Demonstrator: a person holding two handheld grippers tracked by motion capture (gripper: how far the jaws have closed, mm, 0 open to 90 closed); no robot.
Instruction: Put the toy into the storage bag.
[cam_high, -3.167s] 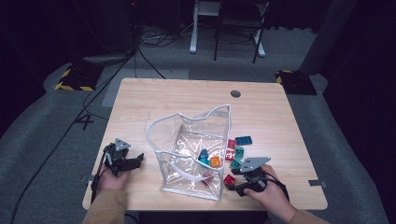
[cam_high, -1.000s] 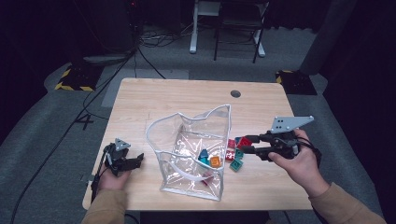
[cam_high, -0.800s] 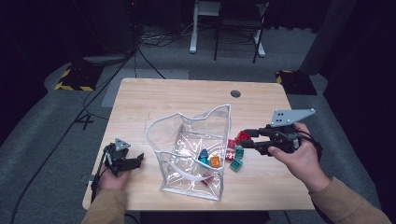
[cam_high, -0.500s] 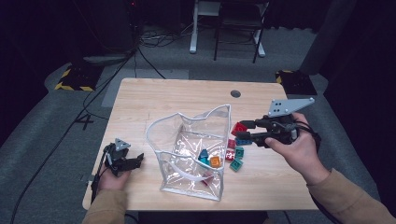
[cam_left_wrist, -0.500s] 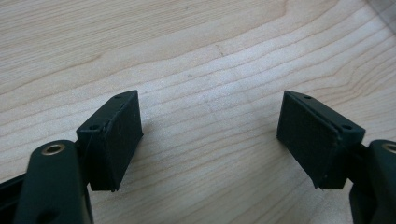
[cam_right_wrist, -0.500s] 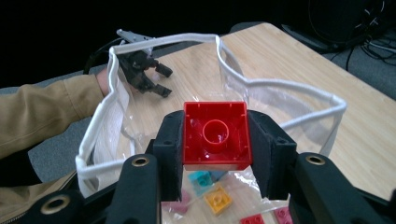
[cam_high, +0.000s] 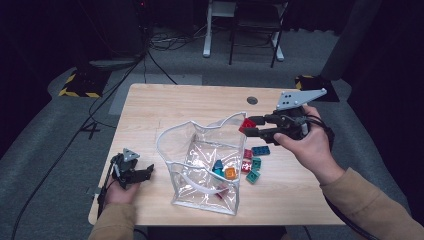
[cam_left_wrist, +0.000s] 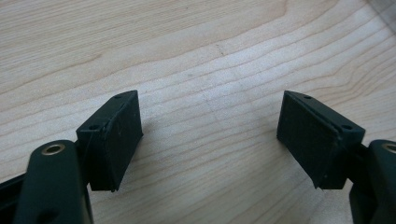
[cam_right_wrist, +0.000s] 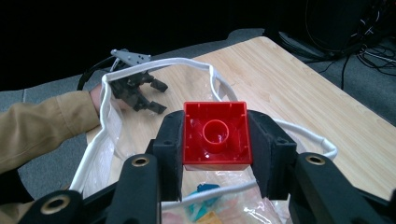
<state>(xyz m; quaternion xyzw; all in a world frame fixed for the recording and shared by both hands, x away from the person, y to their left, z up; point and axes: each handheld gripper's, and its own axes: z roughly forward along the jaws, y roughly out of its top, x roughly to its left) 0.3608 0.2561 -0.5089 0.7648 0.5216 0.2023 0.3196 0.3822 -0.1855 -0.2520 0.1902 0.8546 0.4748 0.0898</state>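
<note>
We can't make out any readable text, label, brand or number anywhere here. The closest thing to a sign is the yellow-and-black hazard striping on the floor off the table's far left corner, and another bit of the same striping off its far right corner, and neither has any words on it. The bricks, the bag and the grippers look unmarked to us at this size.
</note>
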